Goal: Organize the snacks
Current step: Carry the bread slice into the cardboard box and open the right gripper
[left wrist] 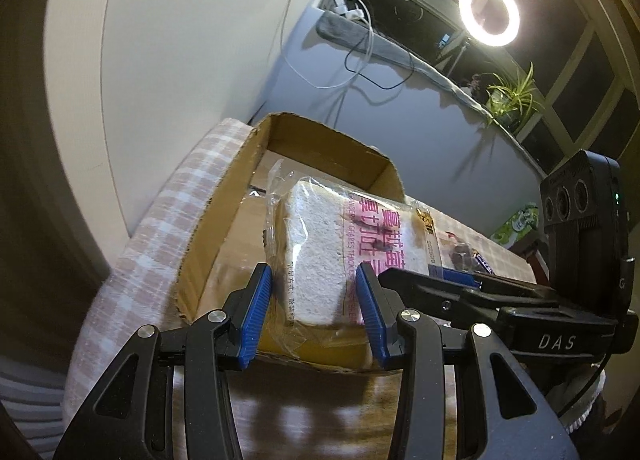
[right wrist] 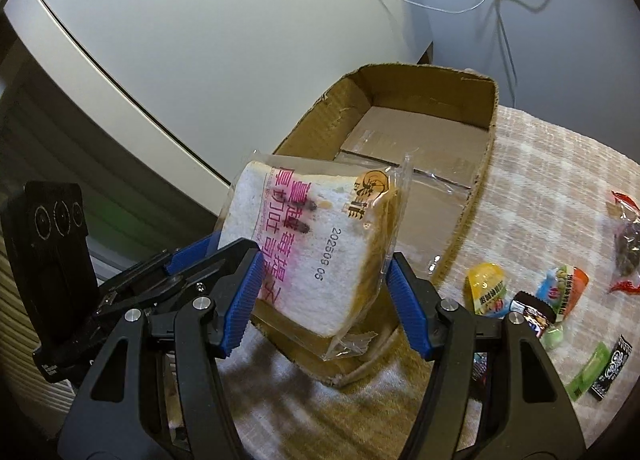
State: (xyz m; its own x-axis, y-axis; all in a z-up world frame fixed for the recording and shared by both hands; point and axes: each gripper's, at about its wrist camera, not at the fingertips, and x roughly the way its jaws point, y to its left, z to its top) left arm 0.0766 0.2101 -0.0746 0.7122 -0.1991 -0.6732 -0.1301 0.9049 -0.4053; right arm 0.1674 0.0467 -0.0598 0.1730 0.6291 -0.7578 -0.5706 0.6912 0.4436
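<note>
A wrapped slice of thick toast (left wrist: pixel 316 244) with pink print hangs over the near end of an open cardboard box (left wrist: pixel 208 216). My left gripper (left wrist: pixel 314 300) is shut on one edge of the toast package. The right gripper (left wrist: pixel 456 275) reaches in from the right and holds the same package. In the right wrist view, the toast package (right wrist: pixel 316 244) sits tilted between the blue pads (right wrist: pixel 244 292) of my right gripper (right wrist: pixel 324 300), which is shut on it. The left gripper (right wrist: pixel 192 256) comes in from the left behind the package. The box (right wrist: pixel 493 108) has only tape seams on its floor.
The box stands on a checked tablecloth (right wrist: pixel 540 180). Several small wrapped snacks lie to its right, among them a yellow pack (right wrist: pixel 486 292), a blue-orange pack (right wrist: pixel 560 292) and a dark bag (right wrist: pixel 628 244). A white wall, loose cables (left wrist: pixel 360 60) and a ring light (left wrist: pixel 489 12) lie beyond.
</note>
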